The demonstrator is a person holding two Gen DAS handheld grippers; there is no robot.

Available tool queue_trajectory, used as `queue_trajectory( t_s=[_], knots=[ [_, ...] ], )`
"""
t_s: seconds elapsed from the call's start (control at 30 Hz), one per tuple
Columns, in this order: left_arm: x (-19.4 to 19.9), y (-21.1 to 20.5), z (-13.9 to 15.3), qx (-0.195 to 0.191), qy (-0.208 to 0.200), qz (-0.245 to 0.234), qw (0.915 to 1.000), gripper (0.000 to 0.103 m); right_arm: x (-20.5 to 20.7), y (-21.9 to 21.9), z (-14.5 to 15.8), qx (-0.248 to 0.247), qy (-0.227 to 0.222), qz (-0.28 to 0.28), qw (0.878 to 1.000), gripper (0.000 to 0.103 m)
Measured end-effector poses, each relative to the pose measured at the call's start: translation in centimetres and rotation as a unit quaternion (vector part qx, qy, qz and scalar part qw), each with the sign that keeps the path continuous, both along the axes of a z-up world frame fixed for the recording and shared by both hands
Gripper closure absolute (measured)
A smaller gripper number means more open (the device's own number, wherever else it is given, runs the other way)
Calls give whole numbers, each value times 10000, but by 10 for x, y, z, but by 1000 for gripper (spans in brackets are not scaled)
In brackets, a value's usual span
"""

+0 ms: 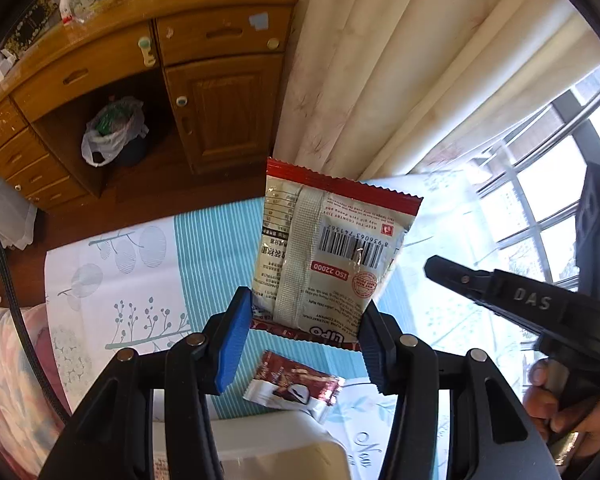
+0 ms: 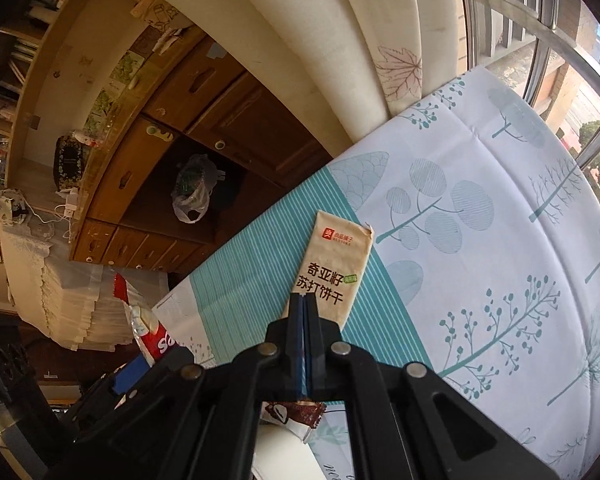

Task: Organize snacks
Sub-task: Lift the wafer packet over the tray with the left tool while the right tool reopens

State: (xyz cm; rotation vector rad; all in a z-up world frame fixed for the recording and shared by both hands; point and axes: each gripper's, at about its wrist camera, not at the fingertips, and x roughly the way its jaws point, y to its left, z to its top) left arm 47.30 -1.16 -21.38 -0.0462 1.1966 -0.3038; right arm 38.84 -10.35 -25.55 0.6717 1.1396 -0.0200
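My left gripper (image 1: 305, 336) is shut on a red and white snack packet (image 1: 332, 248), blue pads pressing its lower sides. The packet stands upright above the table, barcode side facing me. Below it a small brown and white packet (image 1: 296, 386) lies by the rim of a white container (image 1: 284, 440). My right gripper (image 2: 303, 300) is shut, its tips pinching the near end of a beige cracker packet (image 2: 334, 264) over the teal stripes. The brown packet (image 2: 296, 414) shows beneath it. In the left wrist view the right gripper (image 1: 430, 266) hangs at the right, a hand (image 1: 568, 412) on its grip.
A tablecloth with teal stripes and tree prints covers the table (image 2: 480, 240). Beyond its far edge stand a wooden cabinet (image 1: 204, 80) and a bin lined with a plastic bag (image 1: 112, 132). A cream curtain (image 1: 380, 60) and a window (image 1: 540, 200) are at the right.
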Motion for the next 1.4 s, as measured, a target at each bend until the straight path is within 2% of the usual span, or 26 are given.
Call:
queue_trajectory(
  t_s=[0.17, 0.33, 0.43, 0.47, 0.5, 0.57, 0.67, 0.73, 0.97, 1.23, 1.4],
  knots=[
    [-22, 3, 31, -183, -272, -20, 9995, 54, -6, 0, 6, 116, -1, 50, 9999, 103],
    [-52, 17, 58, -318, -461, 11, 9984, 54, -4, -2, -6, 207, 347, -94, 9991, 103],
    [-71, 29, 70, -384, -551, 105, 9977, 54, 1, -3, -16, 227, 570, -135, 9980, 99],
    [-76, 33, 72, -399, -564, 149, 9975, 54, 4, -3, -20, 234, 653, -156, 9975, 91],
    [-81, 37, 75, -411, -573, 198, 9973, 54, 7, -3, -24, 232, 726, -169, 9970, 77],
    [-91, 46, 78, -436, -581, 314, 9969, 54, 12, -1, -32, 250, 826, -186, 9961, 64],
    [-105, 57, 82, -459, -557, 502, 9961, 54, 21, 3, -40, 223, 1005, -148, 9946, 60],
    [-116, 65, 82, -460, -520, 615, 9957, 54, 27, 8, -44, 103, 1117, -98, 9936, 52],
    [-153, 87, 69, -290, -208, 977, 9946, 54, 50, 33, -55, -411, 1387, 208, 9893, 47],
    [-194, 121, 57, -75, 91, 1556, 9878, 54, 69, 60, -73, -1280, 1840, 497, 9733, 46],
    [-216, 137, 48, 18, 318, 1861, 9820, 54, 76, 75, -73, -1769, 1930, 615, 9632, 45]
  ],
)
